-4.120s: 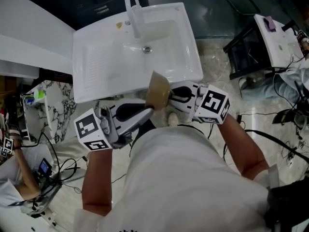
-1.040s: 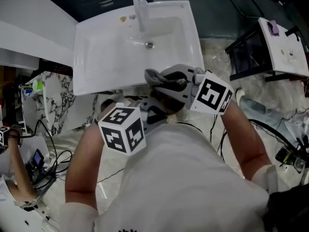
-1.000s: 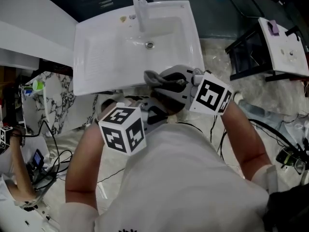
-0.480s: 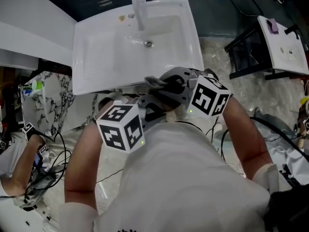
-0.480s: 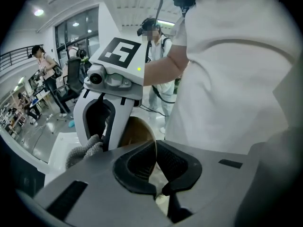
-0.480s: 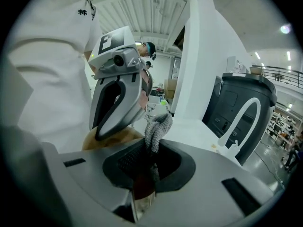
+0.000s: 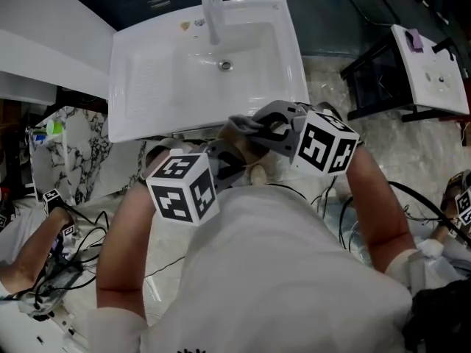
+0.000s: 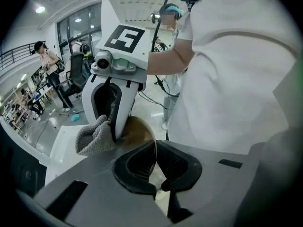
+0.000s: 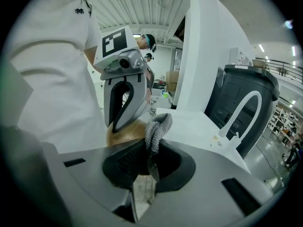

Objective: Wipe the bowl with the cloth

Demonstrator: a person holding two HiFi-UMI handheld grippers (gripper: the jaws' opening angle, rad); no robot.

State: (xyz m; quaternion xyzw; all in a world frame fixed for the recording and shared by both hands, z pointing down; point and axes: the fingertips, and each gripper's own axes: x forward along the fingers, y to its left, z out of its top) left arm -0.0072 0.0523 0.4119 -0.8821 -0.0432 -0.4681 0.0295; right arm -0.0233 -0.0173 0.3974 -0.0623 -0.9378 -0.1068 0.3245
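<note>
Where the head view's left edge meets the floor (image 7: pixel 103 197), another person's arm (image 7: pixel 29 243) reaches among dark cables (image 7: pixel 73 262). Next comes the left gripper (image 8: pixel 155 156), its marker cube (image 7: pixel 182 195) low in front of the wearer's white shirt (image 7: pixel 280 271). Its jaws are pressed together on the thin rim of the bowl (image 8: pixel 138 129), which stands on edge between the black pads. The brown bowl hangs in the air in front of the wearer's chest, just short of the sink's (image 7: pixel 162 79) near edge and over the floor. Beyond it, the white sink carries a faucet (image 7: pixel 212 9) and a drain (image 7: pixel 225 65). To the right of the bowl is the cloth (image 9: pixel 157 126), grey and knitted, bunched against the bowl's surface. The right gripper (image 9: pixel 150 151) pinches the cloth. The cloth's lower end runs down between the two pads, and the rest stands up past the tips as a folded wad. That gripper's cube (image 7: pixel 324 142) lies right of the cloth. The two grippers point toward each other with bowl and cloth between them. Farther right, well apart from the hands, a black stand (image 7: pixel 375 79) holds a white board (image 7: pixel 434 65) with a small purple thing (image 7: pixel 411 37) on it.
</note>
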